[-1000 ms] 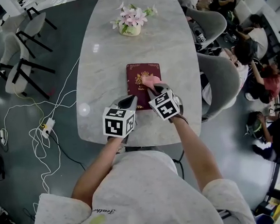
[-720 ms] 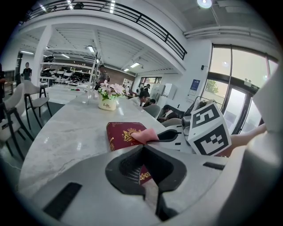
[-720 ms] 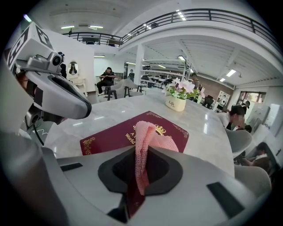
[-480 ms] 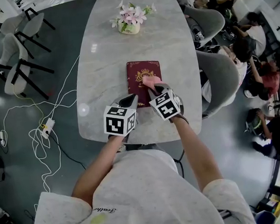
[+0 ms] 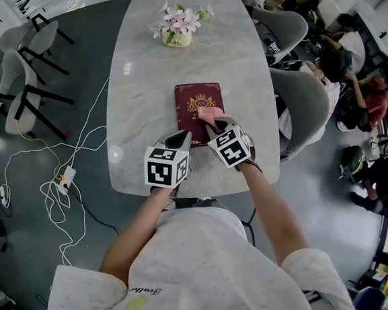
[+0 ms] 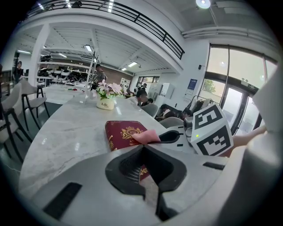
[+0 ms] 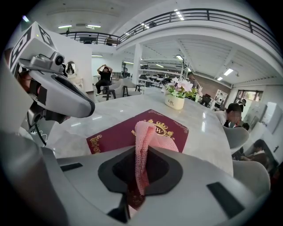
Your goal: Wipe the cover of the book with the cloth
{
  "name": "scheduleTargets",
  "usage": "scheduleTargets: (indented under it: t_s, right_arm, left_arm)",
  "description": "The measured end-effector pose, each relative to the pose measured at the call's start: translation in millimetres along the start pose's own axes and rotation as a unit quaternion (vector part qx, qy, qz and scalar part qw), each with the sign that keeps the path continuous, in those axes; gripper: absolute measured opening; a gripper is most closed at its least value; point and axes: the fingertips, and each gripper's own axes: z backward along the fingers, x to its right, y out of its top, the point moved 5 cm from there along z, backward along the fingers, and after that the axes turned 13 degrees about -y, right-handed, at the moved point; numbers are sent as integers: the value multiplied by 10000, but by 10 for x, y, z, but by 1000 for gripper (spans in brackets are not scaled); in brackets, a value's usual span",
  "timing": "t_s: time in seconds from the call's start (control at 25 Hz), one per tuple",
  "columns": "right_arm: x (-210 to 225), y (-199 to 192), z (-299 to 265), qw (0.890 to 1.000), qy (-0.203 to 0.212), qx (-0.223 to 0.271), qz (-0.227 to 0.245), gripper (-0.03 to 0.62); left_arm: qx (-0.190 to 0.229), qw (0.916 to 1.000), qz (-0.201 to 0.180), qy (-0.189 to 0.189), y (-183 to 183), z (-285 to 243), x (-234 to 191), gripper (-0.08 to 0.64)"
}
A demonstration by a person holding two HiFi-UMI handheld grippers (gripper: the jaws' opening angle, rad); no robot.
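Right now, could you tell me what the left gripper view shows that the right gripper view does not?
Only the left gripper view: the right gripper from the side, and the left jaws together, empty. Only the right gripper view: the right jaws shut on the cloth, and the left gripper. Both: the book, the flowerpot, the table.

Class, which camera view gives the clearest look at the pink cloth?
The right gripper view: the cloth fills the centre, pinched by the shut right gripper and draped onto the book. The head view shows only a small pink patch; the left gripper view, a side-on fold.
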Motion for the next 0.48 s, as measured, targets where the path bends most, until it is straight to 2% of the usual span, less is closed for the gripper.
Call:
scheduleTargets:
  t_s: [0.48]
  right_arm:
    - [-47, -90, 133, 9999, -113, -68, -111, 20]
  left_arm:
    - [-46, 9999, -57, -128, -39, 34, 75, 8]
